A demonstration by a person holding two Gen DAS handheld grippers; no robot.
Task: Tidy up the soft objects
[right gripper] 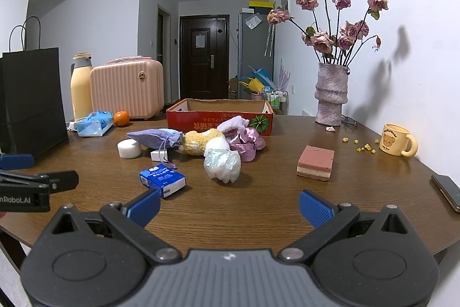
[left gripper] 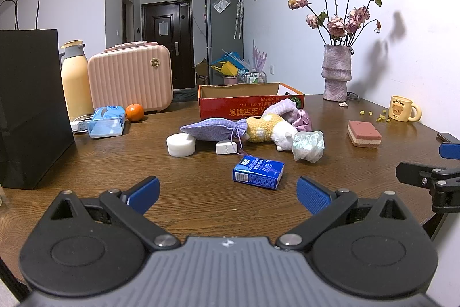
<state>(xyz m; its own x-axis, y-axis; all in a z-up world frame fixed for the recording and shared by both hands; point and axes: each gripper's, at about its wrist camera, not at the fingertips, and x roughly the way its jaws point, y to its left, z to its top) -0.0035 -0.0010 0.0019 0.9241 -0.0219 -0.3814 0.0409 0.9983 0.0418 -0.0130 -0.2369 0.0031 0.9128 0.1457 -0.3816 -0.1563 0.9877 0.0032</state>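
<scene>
While you hold both tools low over the near edge of the wooden table (left gripper: 201,209), your left gripper (left gripper: 228,196) stands spread wide with nothing between its 2 blue pads, and your right gripper (right gripper: 230,206) is just as wide and equally bare. Ahead of you the soft things lie in a heap at mid-table, right in front of the red cardboard box (right gripper: 201,121): a purple drawstring pouch (left gripper: 212,128), a yellow and white plush toy (left gripper: 270,130) touching it, a pink satin cloth (right gripper: 247,144) and a crumpled plastic bag (right gripper: 222,164) against the plush. Nearer to you, apart from the heap, lies a blue tissue pack (left gripper: 258,171). A layered pink sponge (right gripper: 316,161) sits alone to your right.
</scene>
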